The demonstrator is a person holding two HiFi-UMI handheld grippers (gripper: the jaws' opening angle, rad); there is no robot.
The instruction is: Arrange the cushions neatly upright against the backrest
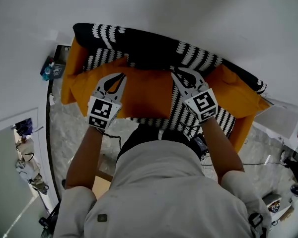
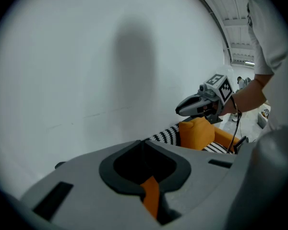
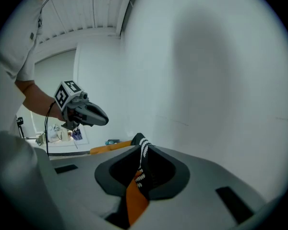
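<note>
An orange sofa (image 1: 69, 73) with a black-and-white patterned backrest (image 1: 139, 41) stands against a white wall. Over its seat is a large orange cushion (image 1: 144, 93) whose other face is black-and-white (image 1: 181, 110). My left gripper (image 1: 122, 75) is shut on the cushion's upper left edge, with orange fabric (image 2: 151, 195) pinched between its jaws. My right gripper (image 1: 175, 74) is shut on the upper right edge, with orange and patterned fabric (image 3: 137, 183) between its jaws. A second orange cushion (image 1: 236, 90) lies at the sofa's right end. Each gripper view shows the other gripper: the right gripper (image 2: 182, 108), the left gripper (image 3: 103, 119).
A blue item (image 1: 49, 69) lies on the floor left of the sofa. A white box (image 1: 280, 120) stands at the right, with cables and small gear (image 1: 275, 205) on the marble floor near it. The person's body fills the lower middle of the head view.
</note>
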